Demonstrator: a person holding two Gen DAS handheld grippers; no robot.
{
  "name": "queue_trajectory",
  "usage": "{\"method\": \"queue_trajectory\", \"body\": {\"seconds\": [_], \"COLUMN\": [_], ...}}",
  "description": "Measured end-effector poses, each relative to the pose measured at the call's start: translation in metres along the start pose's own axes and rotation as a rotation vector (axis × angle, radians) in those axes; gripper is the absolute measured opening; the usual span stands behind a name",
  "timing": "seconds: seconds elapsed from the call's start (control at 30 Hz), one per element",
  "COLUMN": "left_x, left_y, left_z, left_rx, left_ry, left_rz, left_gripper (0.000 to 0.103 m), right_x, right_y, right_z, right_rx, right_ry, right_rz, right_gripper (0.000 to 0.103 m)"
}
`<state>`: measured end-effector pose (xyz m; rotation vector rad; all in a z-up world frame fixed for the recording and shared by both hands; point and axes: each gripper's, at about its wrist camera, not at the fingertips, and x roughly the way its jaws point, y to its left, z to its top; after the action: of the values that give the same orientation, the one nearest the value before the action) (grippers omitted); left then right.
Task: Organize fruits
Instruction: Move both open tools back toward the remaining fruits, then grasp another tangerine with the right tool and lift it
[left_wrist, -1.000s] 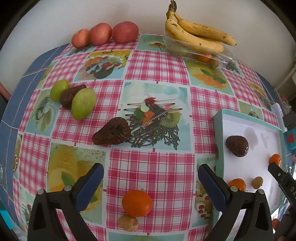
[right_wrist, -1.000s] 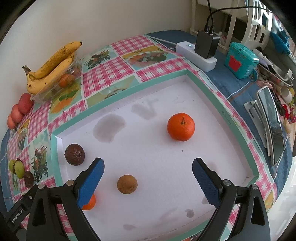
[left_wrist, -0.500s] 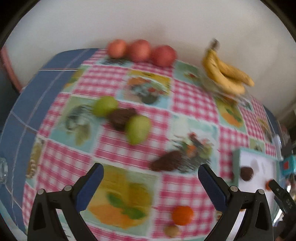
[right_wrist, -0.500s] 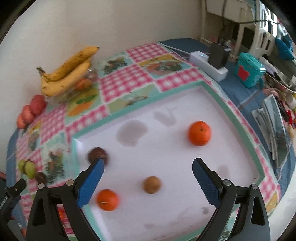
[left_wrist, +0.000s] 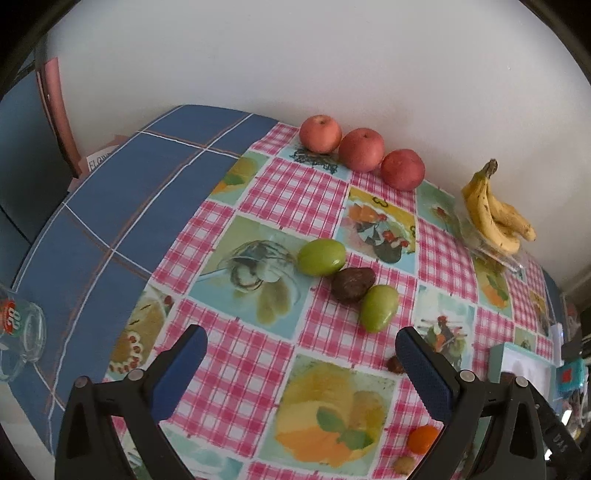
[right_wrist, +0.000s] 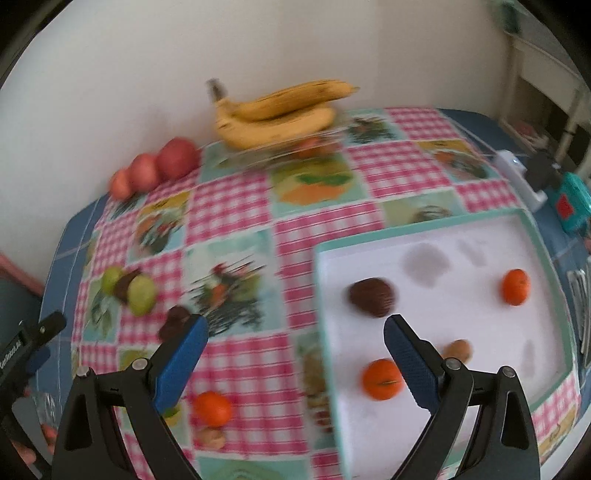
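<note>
Both claws, left (left_wrist: 301, 365) and right (right_wrist: 295, 354), were spread wide with nothing in them. We saw two green fruits (left_wrist: 321, 257) mid-frame on the desk (left_wrist: 258, 350), while the tray (right_wrist: 436, 424) at lower right held two oranges (right_wrist: 515, 287).

The right gripper (right_wrist: 295, 347) hangs with jaws wide apart over the left edge of the white tray (right_wrist: 417, 227). In the tray lie a dark brown fruit (right_wrist: 372, 297), two oranges (right_wrist: 515, 287) and a small tan fruit (right_wrist: 458, 350) — blurred, perhaps a nut. On the checked tablecloth (right_wrist: 236, 206) sit bananas (right_wrist: 280, 114), three red apples (right_wrist: 155, 168), green fruits (right_wrist: 140, 291) — and another orange (right_wrist: 212, 408).
</note>
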<state>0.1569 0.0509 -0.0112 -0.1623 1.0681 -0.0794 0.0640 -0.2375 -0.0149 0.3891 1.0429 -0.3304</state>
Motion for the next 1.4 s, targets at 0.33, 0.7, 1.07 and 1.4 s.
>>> {"method": "queue_trajectory", "body": {"seconds": [0.33,0.7,1.07,1.4], "left_x": [0.031,0.057,0.062,0.056], "left_y": [-0.003,-0.012,-0.01,-0.01], "left_z": [-0.015,-0.03,-0.036,-0.04], "left_rx": [0.023,0.06,0.053,0.038], "left_ry": [0.11,0.212,0.249,0.264], "left_rz": [0.025,0.048,0.056,0.029], "left_gripper": [0.103,0.102,0.097,0.094], "right_x": [0.029,0.054,0.061,0.058], "right_y": [0.047,0.063,0.074,0.067], "right_z": [-0.026,-0.05,-0.063,-0.062], "right_rx": [-0.093,-0.139,-0.172,-0.147], "right_ry": [0.13,0.261,0.317,0.322], "right_rz": [0.041,0.053,0.051,0.077], "right_gripper": [0.087,0.066,0.05,0.038]}}
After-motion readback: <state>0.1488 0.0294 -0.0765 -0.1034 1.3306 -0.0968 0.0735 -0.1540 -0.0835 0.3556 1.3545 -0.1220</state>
